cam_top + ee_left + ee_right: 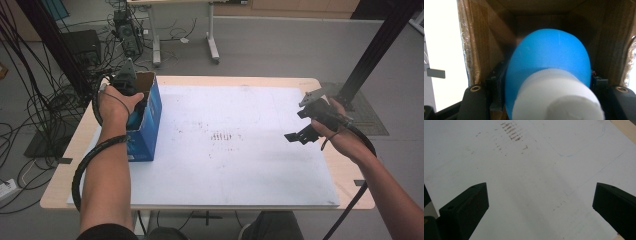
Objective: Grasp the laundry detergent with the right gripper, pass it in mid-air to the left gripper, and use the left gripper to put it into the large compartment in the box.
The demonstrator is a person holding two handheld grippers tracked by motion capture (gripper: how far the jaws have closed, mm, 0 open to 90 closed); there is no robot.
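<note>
Over at the counter's (240,202) left edge stands a blue carton (148,120), open at the top, brown cardboard inside. From the high view, the left tongs (131,86) are pushed down into its mouth, the person's left hand (116,105) wrapped around them and a black cable looping off the forearm. What they carry cannot be made out from up there.

The left gripper view supplies that: a blue bottle (549,67) with a ribbed white cap (556,98) sits pinched between the two black jaws, cap toward the camera, body pointing down into the carton's (499,37) brown interior. Clear tape glints along the cardboard rim.

Across at the right edge, the right tongs (306,120) hover above the white mat (240,150), held by the right hand (345,137). The right gripper view shows their jaws spread wide with nothing between, and beneath them the mat (529,195) with brown smudge marks (511,133) and faint blue pen outlines that the high view barely registers.

No lettering can be read on the carton or the bottle.
</note>
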